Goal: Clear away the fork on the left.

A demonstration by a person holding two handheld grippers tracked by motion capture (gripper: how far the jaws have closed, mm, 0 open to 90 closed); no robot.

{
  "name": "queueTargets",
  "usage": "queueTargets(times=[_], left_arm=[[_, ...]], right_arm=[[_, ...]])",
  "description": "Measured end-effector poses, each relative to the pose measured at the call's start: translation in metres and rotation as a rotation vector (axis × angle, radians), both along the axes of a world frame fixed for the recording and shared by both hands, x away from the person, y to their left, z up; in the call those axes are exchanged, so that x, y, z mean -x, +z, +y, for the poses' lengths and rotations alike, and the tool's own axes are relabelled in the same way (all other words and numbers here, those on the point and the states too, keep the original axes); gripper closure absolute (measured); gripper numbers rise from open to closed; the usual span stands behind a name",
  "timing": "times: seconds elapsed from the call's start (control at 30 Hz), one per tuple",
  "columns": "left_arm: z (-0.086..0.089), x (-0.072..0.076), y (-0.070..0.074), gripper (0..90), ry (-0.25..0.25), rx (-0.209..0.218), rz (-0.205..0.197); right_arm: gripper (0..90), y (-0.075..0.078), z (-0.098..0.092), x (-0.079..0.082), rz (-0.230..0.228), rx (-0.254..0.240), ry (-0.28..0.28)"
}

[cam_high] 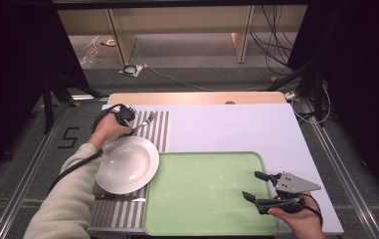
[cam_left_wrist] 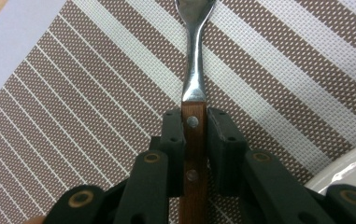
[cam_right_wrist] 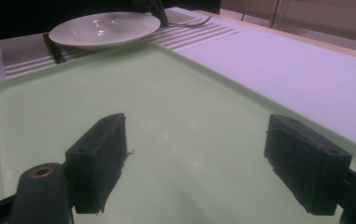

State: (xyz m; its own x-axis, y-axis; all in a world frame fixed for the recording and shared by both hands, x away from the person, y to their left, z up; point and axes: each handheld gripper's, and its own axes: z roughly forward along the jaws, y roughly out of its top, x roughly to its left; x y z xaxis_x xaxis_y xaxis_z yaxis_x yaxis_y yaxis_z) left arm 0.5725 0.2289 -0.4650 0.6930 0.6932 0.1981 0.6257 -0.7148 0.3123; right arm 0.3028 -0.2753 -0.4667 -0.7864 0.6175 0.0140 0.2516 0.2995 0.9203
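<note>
Gripping the fork (cam_left_wrist: pixel 194 60) by its wooden handle is the step I have in hand, and I judge the grasp nearly made. My left tool (cam_left_wrist: pixel 195 122) has its two black pads set on either side of the handle, snug against the wood just behind where the steel neck begins. The fork lies flat on the striped placemat (cam_left_wrist: pixel 87 93) at the far left of the table (cam_high: pixel 236 124), its tines pointing away from me, just beyond the white plate (cam_high: pixel 127 164), whose rim shows at the lower right of the left gripper view.

To do this well, I want the pads to stay square on the flat sides of the handle, so the fork cannot twist when it leaves the mat. The handle is thin and lies low, so I would keep the tool's tips close to the weave without snagging it, and lift straight up before swinging anywhere. The plate sits near my wrist; a careless sweep could knock its rim.

My right tool (cam_high: pixel 261 188) hangs wide and empty above the near right part of the green tray (cam_high: pixel 202 199), well apart from the fork. I would keep it there, out of the way, ready to steady the tray if the fork goes down on it.
</note>
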Motion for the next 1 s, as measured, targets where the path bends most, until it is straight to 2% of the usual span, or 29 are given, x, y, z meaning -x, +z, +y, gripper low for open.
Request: queueTargets(times=[0.03, 0.13, 0.27, 0.3, 0.47, 0.5, 0.7, 0.73, 0.83, 1.0], left_arm=[[-0.0018, -0.0002, 0.0004, 77.1, -0.006, -0.019, -0.001], [-0.0032, 0.0002, 0.0003, 77.2, -0.008, -0.029, -0.005], [-0.002, 0.0003, 0.0004, 77.2, 0.003, -0.018, -0.004], [-0.0007, 0.0003, 0.0001, 77.3, 0.011, -0.002, -0.003], [-0.001, 0.0013, 0.0, 77.4, 0.011, -0.004, -0.012], [-0.0011, 0.0015, -0.0001, 77.4, 0.009, -0.004, -0.025], [0.0003, 0.0, 0.0005, 77.5, 0.025, 0.008, -0.023], [0.0014, -0.0011, 0.0008, 77.5, 0.034, 0.006, -0.045], [0.0026, -0.0023, 0.0009, 77.5, 0.044, 0.013, -0.071], [0.0035, -0.0032, 0.0016, 77.5, 0.063, 0.02, -0.095]], right_arm=[[22.2, 0.0, -0.0002, 0.0002, 0.002, -0.003, -0.002], [22.2, -0.0002, 0.0, 0.0002, -0.001, -0.009, -0.001], [22.3, -0.0001, -0.0001, 0.0001, -0.004, -0.008, -0.003], [22.3, 0.0003, -0.0001, 0.0002, -0.005, -0.011, -0.004], [22.4, 0.0004, -0.0002, 0.0002, -0.003, -0.006, -0.006], [22.4, -0.0003, 0.0005, -0.0003, -0.007, -0.016, -0.004], [22.4, -0.0001, -0.0005, -0.0004, 0.0, -0.007, -0.008], [22.4, -0.0001, -0.0004, -0.0003, 0.001, -0.008, -0.007], [22.4, 0.0, -0.0005, -0.0003, 0.001, -0.009, -0.008], [22.4, -0.0009, -0.0003, -0.0008, -0.001, -0.02, -0.005]])
